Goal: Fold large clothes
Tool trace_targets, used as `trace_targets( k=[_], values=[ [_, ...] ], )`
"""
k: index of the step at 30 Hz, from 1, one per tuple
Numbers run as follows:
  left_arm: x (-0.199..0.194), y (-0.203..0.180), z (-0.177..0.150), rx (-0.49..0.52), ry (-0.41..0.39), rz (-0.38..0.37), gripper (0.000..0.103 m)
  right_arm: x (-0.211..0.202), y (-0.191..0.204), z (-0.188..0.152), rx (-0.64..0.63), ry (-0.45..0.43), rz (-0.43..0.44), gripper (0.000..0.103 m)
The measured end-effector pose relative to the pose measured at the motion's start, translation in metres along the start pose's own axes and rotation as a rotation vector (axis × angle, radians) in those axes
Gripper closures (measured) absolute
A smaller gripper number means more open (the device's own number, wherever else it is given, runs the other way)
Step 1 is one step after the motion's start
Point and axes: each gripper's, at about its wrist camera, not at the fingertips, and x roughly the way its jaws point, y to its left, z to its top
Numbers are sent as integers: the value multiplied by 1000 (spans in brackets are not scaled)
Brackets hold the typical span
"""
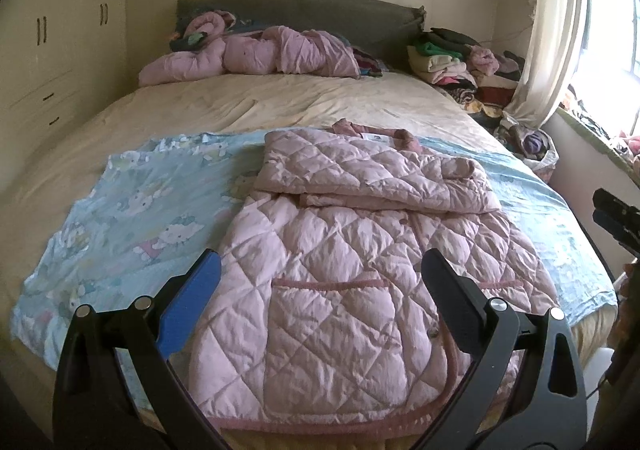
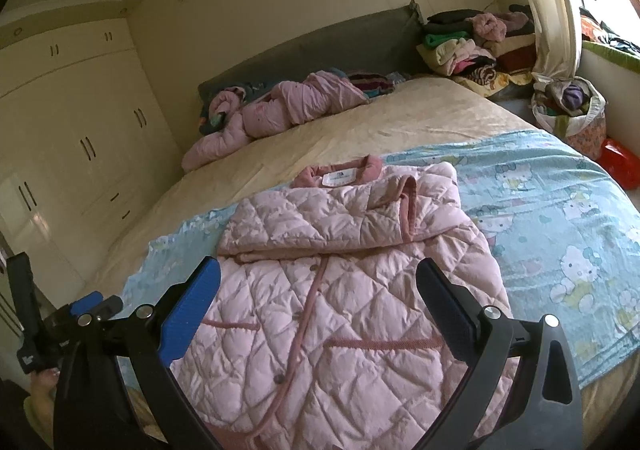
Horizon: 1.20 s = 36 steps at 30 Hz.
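Note:
A pink quilted jacket [image 1: 352,250] lies flat on a light blue cartoon-print sheet [image 1: 152,201] at the foot of the bed, collar away from me, with both sleeves folded across its chest. It also shows in the right wrist view [image 2: 340,290], as does the sheet [image 2: 560,217]. My left gripper [image 1: 320,270] is open and empty, above the jacket's lower hem. My right gripper [image 2: 318,278] is open and empty, above the jacket's lower front. The right gripper also shows at the right edge of the left view [image 1: 616,221]. The left gripper shows at the lower left of the right view [image 2: 80,310].
A crumpled pink duvet [image 1: 256,53] lies by the grey headboard [image 1: 304,7]. Stacked clothes [image 1: 460,57] sit at the bed's far right corner, with a full bag [image 2: 572,109] beside the bed. Wardrobes [image 2: 72,129] stand left; curtain and window [image 1: 600,29] right.

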Motion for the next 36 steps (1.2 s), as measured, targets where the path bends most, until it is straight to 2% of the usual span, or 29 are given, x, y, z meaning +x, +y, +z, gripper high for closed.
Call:
trace_targets(
  k=[14,27,36],
  values=[
    [-6,-2,-23,9,46,12,9,-17,-15,-18,-11,20,-5,5],
    [-1,-8,-47,24,110,24,9,-30,-48,-42,17,64,-30,5],
    [1,8,-60,-3,146,76,9,-34,-66,-53,31,98,-34,5]
  ],
)
